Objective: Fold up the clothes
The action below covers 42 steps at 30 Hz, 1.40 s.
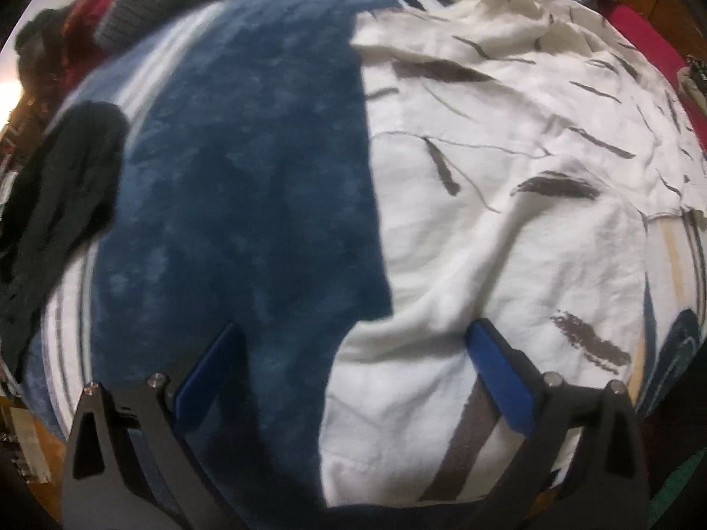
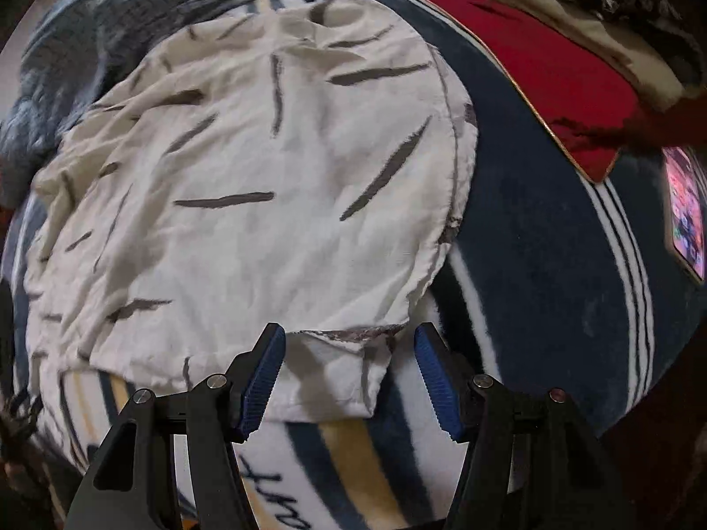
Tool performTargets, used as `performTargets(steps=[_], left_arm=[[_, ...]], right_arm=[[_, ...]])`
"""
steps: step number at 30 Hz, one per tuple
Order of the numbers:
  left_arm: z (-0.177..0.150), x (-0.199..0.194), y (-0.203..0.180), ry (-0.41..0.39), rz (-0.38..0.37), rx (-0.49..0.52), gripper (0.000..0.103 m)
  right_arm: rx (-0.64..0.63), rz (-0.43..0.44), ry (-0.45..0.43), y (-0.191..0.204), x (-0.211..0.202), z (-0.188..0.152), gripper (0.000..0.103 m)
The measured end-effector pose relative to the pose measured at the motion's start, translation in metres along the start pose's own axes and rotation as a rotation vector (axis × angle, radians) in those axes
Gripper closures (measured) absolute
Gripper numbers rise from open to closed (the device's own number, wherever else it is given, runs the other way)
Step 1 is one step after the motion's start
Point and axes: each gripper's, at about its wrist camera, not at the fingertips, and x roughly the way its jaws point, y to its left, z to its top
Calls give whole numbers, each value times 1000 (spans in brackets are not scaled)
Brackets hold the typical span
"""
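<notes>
Both grippers' fingers point(image 1: 499, 371) point(image 2: 265, 366) spread wide over white shirt point(image 2: 247, 203); phone point(image 2: 685, 216) lies right on blanket point(image 1: 247, 203).

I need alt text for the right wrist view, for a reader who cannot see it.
The open right claw frames the near corner of a white garment with grey dashes, spread on a navy striped blanket. A lit phone lies at the right edge, near red fabric.

Left gripper point(image 1: 353, 344) and right gripper point(image 2: 349, 344), both with jaws spread wide, nothing between.
</notes>
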Motion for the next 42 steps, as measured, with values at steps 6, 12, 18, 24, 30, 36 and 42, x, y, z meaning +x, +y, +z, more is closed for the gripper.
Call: performTargets(steps=[6,12,18,24,30,36,42], left_arm=[[1,-8,-11,-16,-14,36,25],[-10,-41,-19,-38,-58,-41,98],[-54,-64,-20,30,-198,-104,99],[-129,-68,-14,229,-209,-135,100],[-121,-92,8,116,-204,-237,83],[-45,-81,-19,-64,-129,-5,3],[2,-56,-27,-104,-91,161,3]], right_arm=[[-126,-90,-24,30,14,-12,19],[-116,11,-44,21,-13,-17,95],[-176,81,-5,14,-47,-48,98],[-230,31,138,2,-52,-97,98],[-164,-39,186,-27,-48,-126,101],[-156,53,119,10,-58,-101,55],[-276,151,69,78,-52,-78,52]])
